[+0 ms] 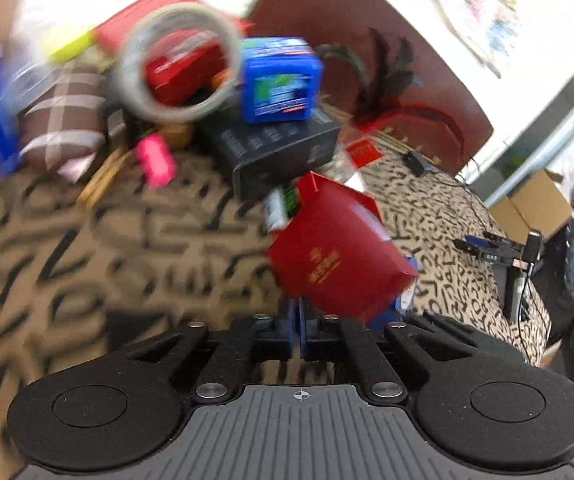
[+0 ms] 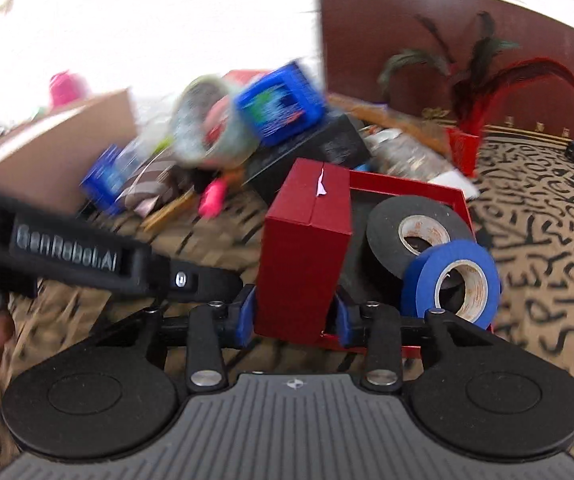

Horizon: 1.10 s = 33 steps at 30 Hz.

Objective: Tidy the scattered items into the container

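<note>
Gripping a dark red box (image 2: 303,256), the right tool (image 2: 294,312) has its blue pads (image 2: 247,314) pinching the box on both sides; box stands upright over the near edge of the red tray (image 2: 407,188). Tray holds a black tape roll (image 2: 387,224) and a blue tape roll (image 2: 423,276), the blue one leaning against the black one, touching. Left tool (image 1: 297,330) has its pads pressed together with nothing between them; from its view the red box sits just ahead, tilted in frame. Beyond the tray lies a blurred heap on the patterned tabletop (image 2: 547,240): clear tape roll (image 1: 179,62), blue packet (image 1: 281,80) resting on a black box (image 1: 275,152), pink item (image 1: 155,160), brown checked pouch (image 1: 63,116). Cardboard box (image 2: 63,148) at left. Red and dark feathers (image 2: 483,76) stand by the brown backboard. Motion blur hides finer detail of the heap.
</note>
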Motion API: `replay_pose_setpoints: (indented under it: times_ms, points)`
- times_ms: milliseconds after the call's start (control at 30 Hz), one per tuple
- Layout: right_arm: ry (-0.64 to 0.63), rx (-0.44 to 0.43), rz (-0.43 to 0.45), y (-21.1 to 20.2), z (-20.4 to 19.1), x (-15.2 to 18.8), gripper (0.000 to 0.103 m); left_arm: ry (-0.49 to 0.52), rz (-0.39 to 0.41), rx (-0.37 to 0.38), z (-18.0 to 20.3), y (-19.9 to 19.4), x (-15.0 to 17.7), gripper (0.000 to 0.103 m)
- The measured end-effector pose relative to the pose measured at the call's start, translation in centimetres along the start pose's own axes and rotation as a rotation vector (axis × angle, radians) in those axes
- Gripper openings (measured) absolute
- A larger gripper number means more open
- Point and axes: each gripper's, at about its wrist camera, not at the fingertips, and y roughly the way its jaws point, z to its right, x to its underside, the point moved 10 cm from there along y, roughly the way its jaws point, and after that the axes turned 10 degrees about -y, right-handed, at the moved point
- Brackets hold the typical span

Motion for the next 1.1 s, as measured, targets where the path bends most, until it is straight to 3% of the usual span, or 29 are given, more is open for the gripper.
replay_pose_setpoints:
  times_ms: [67, 167, 367, 500, 633, 733, 800, 1000, 1100]
  points:
    - [-0.044, -0.031, -0.016, -0.6, -1.9, 0.8, 0.044, -0.057, 0.003, -0.008, -0.8, -1.3, 1.0, 0.032]
    - [-0.137, -0.051, -0.018, -1.5, -4.9, 1.8, 0.058, -0.100, 0.040, -0.038, -2.1, -3.5, 1.6, 0.068]
    - [-0.043, -0.058, 0.028, -3.5, -5.6, 1.5, 0.059, -0.098, 0.086, -0.021, -2.2, -6.9, 1.3, 0.077]
    - [-0.064, -0.014, 0.071, -4.3, -5.0, -0.2, 0.059, -0.057, 0.114, 0.009, -0.6, -7.5, 0.7, 0.080]
    - [-0.116, -0.061, 0.093, -4.2, -6.5, -1.1, 0.059, -0.035, 0.136, 0.005, 0.0, -8.0, 0.4, 0.082]
    - [-0.219, -0.148, 0.119, -4.5, -9.0, -0.8, 0.056, -0.040, 0.140, -0.029, -1.0, -8.1, 0.2, 0.082]
    - [-0.227, -0.178, 0.108, -4.4, -9.7, -0.6, 0.056, -0.057, 0.136, -0.045, -1.9, -8.0, 0.1, 0.082]
    - [-0.129, -0.159, 0.036, -2.9, -7.7, 0.3, 0.059, -0.076, 0.120, -0.103, -4.7, -6.6, -0.6, 0.082]
    - [-0.150, -0.162, 0.014, -2.3, -8.1, 0.7, 0.065, -0.060, 0.089, -0.123, -5.2, -5.4, -0.9, 0.082]
